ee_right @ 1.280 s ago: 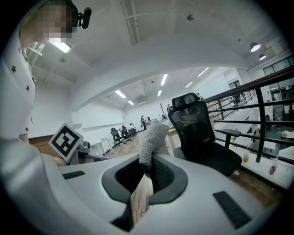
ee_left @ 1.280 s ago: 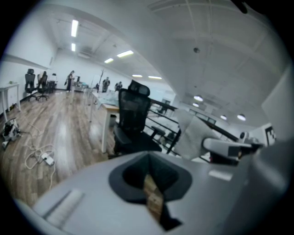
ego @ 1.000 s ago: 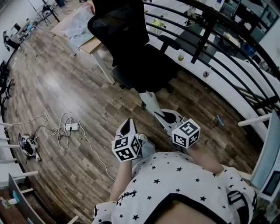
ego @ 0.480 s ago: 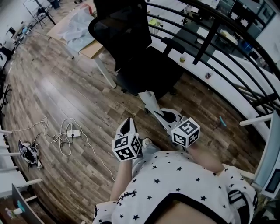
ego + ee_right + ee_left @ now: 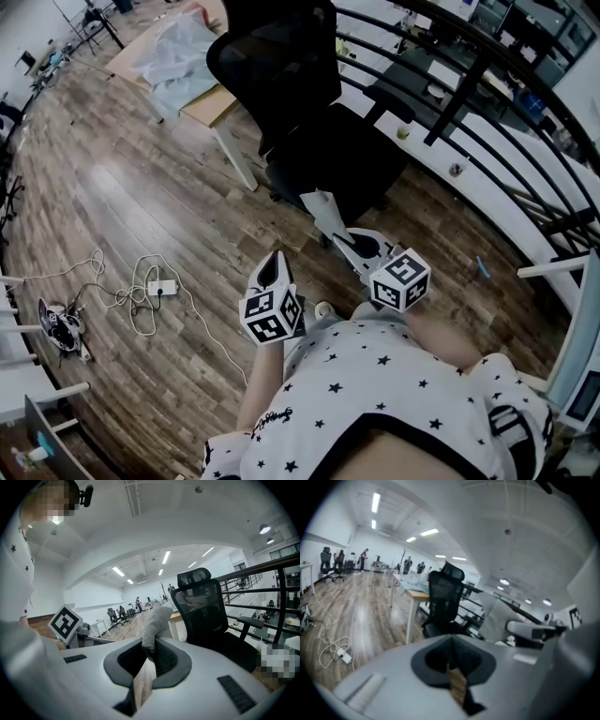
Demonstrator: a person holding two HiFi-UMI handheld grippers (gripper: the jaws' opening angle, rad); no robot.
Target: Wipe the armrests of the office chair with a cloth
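The black office chair (image 5: 319,112) stands ahead of me, its right armrest (image 5: 389,97) beside the railing; its left armrest is hidden. My right gripper (image 5: 336,240) points at the seat and is shut on a pale grey cloth (image 5: 323,211) that sticks up from the jaws. The right gripper view shows that cloth (image 5: 154,620) pinched in the right gripper (image 5: 151,645), with the chair (image 5: 206,606) and one armrest (image 5: 251,620) a short way beyond. My left gripper (image 5: 274,262) is shut on nothing, short of the chair (image 5: 444,603); the left gripper (image 5: 451,641) has its jaws pressed together.
A wooden table (image 5: 211,103) under a plastic sheet (image 5: 178,47) stands left of the chair. A black railing (image 5: 469,84) curves behind and to the right. Cables and a power strip (image 5: 155,286) lie on the wood floor at left. A shoe (image 5: 325,308) shows below the grippers.
The chair and table have slid down and right in the head view and look a little nearer. Both grippers keep their pose, the cloth still in the right one.
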